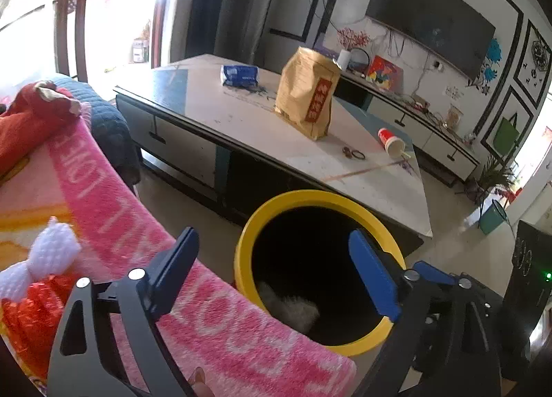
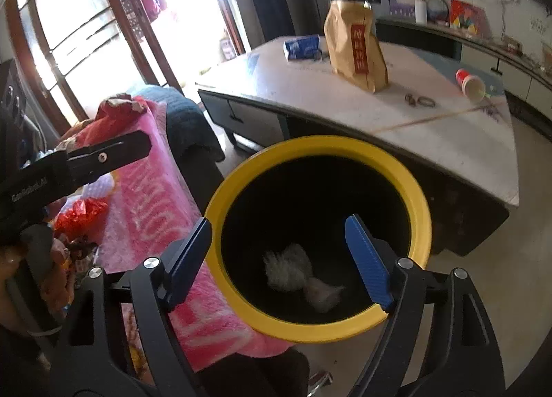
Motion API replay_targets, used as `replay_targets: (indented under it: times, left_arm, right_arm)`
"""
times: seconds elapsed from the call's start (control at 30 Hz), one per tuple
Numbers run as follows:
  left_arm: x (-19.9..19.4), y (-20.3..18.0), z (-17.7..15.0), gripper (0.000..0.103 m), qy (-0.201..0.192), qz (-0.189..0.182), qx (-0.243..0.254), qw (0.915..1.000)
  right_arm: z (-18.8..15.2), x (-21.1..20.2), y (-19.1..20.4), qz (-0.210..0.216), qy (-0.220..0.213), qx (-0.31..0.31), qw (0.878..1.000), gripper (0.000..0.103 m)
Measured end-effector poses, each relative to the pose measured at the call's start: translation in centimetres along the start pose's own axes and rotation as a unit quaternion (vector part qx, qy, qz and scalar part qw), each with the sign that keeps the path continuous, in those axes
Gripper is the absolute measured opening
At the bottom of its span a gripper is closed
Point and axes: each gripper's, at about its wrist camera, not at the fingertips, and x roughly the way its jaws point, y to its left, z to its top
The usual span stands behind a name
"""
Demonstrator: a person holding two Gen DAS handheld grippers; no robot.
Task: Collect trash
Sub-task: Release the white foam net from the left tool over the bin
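Yellow plastic rims the round trash bin [image 1: 312, 198] in the left wrist view, its inside black, standing on the floor between a pink blanket [image 1: 145, 224] and a low white-topped table [image 1: 241, 120]. The left gripper [image 1: 279, 276] hangs over the bin's mouth with its blue fingers [image 1: 374, 276] spread wide and nothing between them. A pale crumpled wad [image 1: 293, 307] lies at the bottom of the bin. On the blanket to the left lie a white foam net [image 1: 48, 259] and, touching it, a red crinkled wrapper [image 1: 31, 314]. On the table stand a tan paper bag [image 1: 307, 93] and a blue packet [image 1: 239, 76], with a red paper cup [image 1: 391, 143] tipped on its side near the table's far corner. In the right wrist view the right gripper [image 2: 279, 262] also points down into the bin [image 2: 422, 224], its fingers [image 2: 367, 262] apart and empty. Two pale wads [image 2: 300, 274] lie touching on the bin's dark floor. At the left edge the body of the other gripper [image 2: 86, 162] reaches in above the blanket [image 2: 162, 196], with the red wrapper [image 2: 81, 212] just under it. The paper bag [image 2: 355, 45], blue packet [image 2: 302, 46] and tipped cup [image 2: 471, 84] sit on the table [image 2: 448, 141] beyond the bin.
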Motion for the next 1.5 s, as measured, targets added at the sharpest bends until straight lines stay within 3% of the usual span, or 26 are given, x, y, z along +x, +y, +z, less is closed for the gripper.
replay_targets:
  times: [0.53,0.93,1.5]
  left_arm:
    - [-7.5,4.7,-1.1,0.092,-0.069,0.032,-0.046,0.9961]
    - [-12.3,7.4,-2.5,0.092,-0.111,0.060,-0.059,0.9902]
    - [-15.3,12.8,-4.5,0.092,-0.123,0.090,-0.102,0.9830]
  right_arm:
    - [0.2,-4.5,5.4,0.037,-0.056,-0.045,0.997,0.079]
    - [-1.5,-6.0,10.4,0.071,-0.058,-0.101,0.991,0.080]
    - [-4.5,-5.7,15.8,0.102,-0.031,-0.173,0.979,0.080]
